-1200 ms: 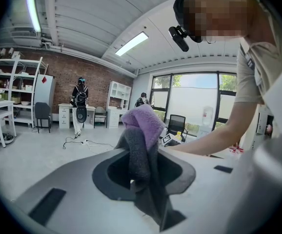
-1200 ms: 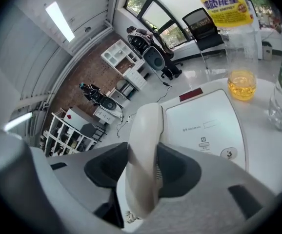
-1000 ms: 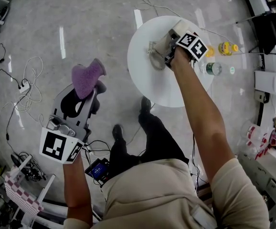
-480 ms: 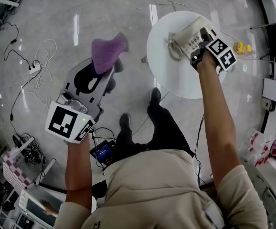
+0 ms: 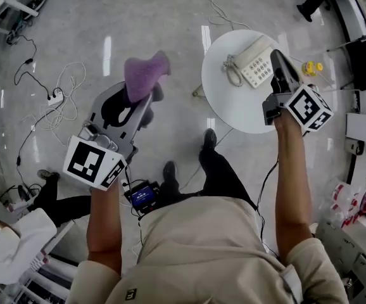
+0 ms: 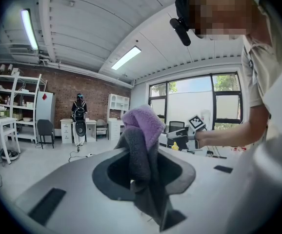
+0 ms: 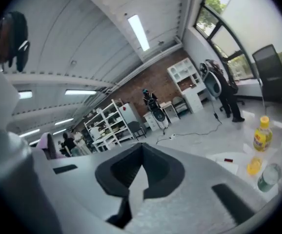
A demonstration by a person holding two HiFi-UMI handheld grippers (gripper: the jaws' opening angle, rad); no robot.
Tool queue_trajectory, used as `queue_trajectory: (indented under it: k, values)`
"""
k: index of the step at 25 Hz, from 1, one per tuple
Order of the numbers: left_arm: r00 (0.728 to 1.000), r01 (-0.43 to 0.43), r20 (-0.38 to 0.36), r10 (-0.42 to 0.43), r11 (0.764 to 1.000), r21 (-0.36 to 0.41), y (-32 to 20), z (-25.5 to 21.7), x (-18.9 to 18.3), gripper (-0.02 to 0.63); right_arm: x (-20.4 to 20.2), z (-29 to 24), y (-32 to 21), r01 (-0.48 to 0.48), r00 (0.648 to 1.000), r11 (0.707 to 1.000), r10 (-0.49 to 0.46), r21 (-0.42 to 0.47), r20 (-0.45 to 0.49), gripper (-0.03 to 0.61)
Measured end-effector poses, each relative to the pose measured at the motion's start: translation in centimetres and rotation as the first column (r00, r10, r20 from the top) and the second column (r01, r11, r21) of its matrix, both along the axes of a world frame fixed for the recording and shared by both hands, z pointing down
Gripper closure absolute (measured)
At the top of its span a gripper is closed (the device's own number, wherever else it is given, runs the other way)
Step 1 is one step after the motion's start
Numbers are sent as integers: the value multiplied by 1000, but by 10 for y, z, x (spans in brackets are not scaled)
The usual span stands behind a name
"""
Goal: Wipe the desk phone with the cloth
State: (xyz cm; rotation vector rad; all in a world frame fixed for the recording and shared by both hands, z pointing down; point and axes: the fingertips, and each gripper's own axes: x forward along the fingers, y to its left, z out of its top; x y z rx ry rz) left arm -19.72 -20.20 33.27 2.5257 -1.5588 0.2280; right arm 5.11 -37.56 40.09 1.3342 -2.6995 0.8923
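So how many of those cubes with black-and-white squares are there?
2. One cube sits on the left tool, which grips the cloth; the other cube sits on the right tool, near the phone. None seems hidden.

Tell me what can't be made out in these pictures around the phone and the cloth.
Cream corded desk phone: head view, key markings too small; neither gripper view shows it.
Purple fleece cloth: left gripper view, its lower end hidden between the jaws of the left gripper, which is shut on it.
Yellow plastic bottle: right gripper view, label blurred; head view, too small.
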Motion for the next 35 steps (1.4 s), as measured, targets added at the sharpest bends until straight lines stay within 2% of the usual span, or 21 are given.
queue_trajectory:
  k: [4,9,13,17,22,35]
  values:
    - [1000,-8,7,8,999,41,22,-26,-2,517,-22,-71,53,118,990,982,-104,149,-100,586]
    - [1000,-22,19,20,996,81,56,-59,-8,517,-51,-142,133,279,946,919,-213,280,-246,586]
    - [999,-35,35,31,992,119,84,-83,-13,517,-68,-184,194,378,901,862,-258,338,-350,588]
    - [997,-50,65,40,986,161,114,-105,-20,517,-76,-220,246,408,886,828,-259,384,-383,588]
    - [996,-66,74,53,980,186,144,-122,-20,517,-70,-245,289,401,889,819,-241,409,-388,588]
    - [994,-97,73,84,975,202,185,-133,-14,517,-51,-258,337,351,903,836,-183,422,-389,588]
